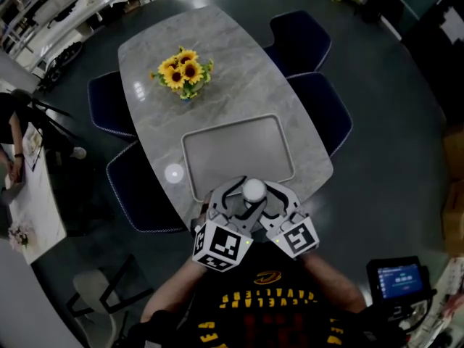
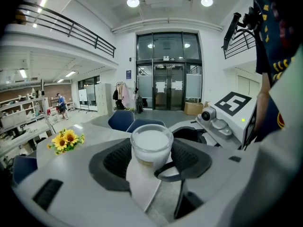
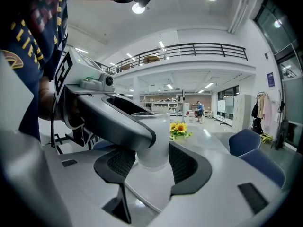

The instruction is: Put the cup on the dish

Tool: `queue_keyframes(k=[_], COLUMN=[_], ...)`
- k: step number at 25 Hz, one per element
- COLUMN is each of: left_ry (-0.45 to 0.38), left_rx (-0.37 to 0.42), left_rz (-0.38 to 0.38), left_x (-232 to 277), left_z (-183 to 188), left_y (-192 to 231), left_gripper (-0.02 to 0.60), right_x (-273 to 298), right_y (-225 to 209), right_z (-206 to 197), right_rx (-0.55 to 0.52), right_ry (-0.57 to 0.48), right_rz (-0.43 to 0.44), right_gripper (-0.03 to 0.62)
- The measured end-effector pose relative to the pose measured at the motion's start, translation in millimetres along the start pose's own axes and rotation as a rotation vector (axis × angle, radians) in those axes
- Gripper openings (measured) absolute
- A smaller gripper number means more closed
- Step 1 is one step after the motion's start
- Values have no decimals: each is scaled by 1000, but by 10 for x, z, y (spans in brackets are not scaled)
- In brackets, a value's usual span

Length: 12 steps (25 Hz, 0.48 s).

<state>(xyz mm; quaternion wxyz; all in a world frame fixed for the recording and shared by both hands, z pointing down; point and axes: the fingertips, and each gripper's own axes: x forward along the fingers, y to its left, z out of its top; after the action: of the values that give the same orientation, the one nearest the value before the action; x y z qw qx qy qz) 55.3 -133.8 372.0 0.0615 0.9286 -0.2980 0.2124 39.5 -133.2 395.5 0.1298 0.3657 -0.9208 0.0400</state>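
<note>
Ribbed pads (image 2: 116, 164) of left tool (image 2: 151, 148) and right tool (image 3: 152, 150) clamp frosted cylindrical cup (image 1: 254, 190).

This looks like a large, open work hall, part lab and part office, rather than a home. An upper gallery with a dark railing (image 3: 203, 48) runs along the walls under a high white ceiling with round lights (image 2: 133, 2). Tall glass doors (image 2: 168, 86) form the entrance, with coats (image 2: 124, 96) hanging beside them and pale cabinets (image 2: 98, 96) nearby. Long shelves (image 1: 65, 6) and a white desk (image 1: 40, 209) line one side, where a person (image 2: 59, 103) stands in the distance. On the dark grey floor (image 1: 377, 122) stands a stone-patterned table (image 1: 239, 85) with sunflowers (image 1: 183, 72) and blue chairs (image 1: 301, 42), set up like a dining corner.
</note>
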Motion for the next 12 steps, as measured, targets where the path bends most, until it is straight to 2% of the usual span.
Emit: queue_keyframes(k=[4,9,12], left_ry=[14,41,63], left_rx=[11,-24,-34], left_rz=[5,11,22], left_x=[147,230,455], left_z=[-95,-264,-328], left_y=[200,327,464], left_gripper=[262,262,262], right_x=[210,375,513], right_y=[-128,-152,-340], right_z=[-113,-245,-374], right_rx=[-18,-35,-23], right_ry=[33,74,88], right_rz=[-3,23,44], right_gripper=[230,230,230])
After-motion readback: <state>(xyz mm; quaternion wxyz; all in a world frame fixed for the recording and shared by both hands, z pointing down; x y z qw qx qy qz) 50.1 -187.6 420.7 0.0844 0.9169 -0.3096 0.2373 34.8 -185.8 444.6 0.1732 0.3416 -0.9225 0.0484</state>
